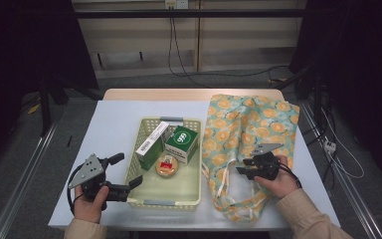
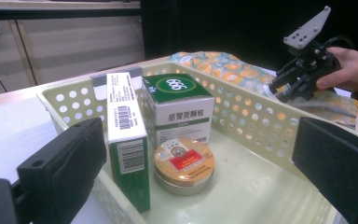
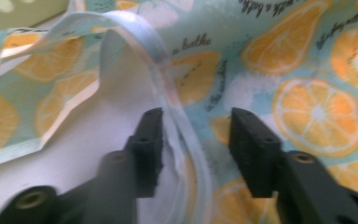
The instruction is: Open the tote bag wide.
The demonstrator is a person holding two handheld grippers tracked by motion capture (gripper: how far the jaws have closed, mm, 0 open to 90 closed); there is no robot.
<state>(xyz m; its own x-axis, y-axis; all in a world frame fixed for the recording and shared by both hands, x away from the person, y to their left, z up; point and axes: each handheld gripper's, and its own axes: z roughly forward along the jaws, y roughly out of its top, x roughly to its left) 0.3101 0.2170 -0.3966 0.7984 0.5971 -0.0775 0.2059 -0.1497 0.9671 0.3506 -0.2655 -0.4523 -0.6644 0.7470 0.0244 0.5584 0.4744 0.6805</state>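
A tote bag (image 1: pixel 253 119) printed with orange slices lies flat on the right of the table. My right gripper (image 1: pixel 243 167) hovers over its near left part. In the right gripper view this gripper (image 3: pixel 196 140) stands open with the bag's pale strap (image 3: pixel 186 126) running between the jaws, close to the left one. A cream perforated basket (image 1: pixel 146 201) holds a tall green-and-white box (image 1: pixel 151 144), a green box (image 1: pixel 181 143) and a round tin (image 1: pixel 167 167). My left gripper (image 1: pixel 128 171) is open at the basket's near left corner, its jaws wide apart on either side of the basket wall (image 2: pixel 242 116).
The table (image 1: pixel 114 129) has a pale cover with bare room left of the basket. Dark rails and cables run on the floor around the table. Across the basket, the left gripper view shows the right gripper (image 2: pixel 279 88) over the bag (image 2: pixel 223 65).
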